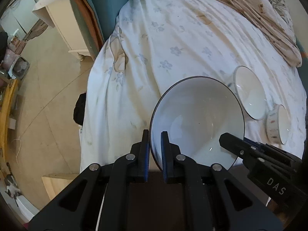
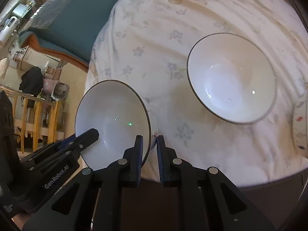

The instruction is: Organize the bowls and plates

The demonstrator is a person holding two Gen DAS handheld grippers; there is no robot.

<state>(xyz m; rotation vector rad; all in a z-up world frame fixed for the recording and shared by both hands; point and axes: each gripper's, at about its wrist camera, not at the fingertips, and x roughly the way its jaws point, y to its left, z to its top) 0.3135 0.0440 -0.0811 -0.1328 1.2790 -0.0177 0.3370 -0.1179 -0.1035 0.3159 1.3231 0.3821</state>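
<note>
**Both grippers clamped on one bowl's rim**

Left side: tiled floor, white cabinet, wooden chair. Bed with a floral sheet carries the dishes. Near its front edge, a large white bowl with dark rim sits tilted. Left gripper is clenched on the bowl's left rim, one finger inside, one outside. Right gripper is clenched on the opposite rim, same way. Further right, a second white bowl rests on the sheet, apart from the held one. Rightmost, a small patterned cup lies on its side just beside the second bowl.
</note>
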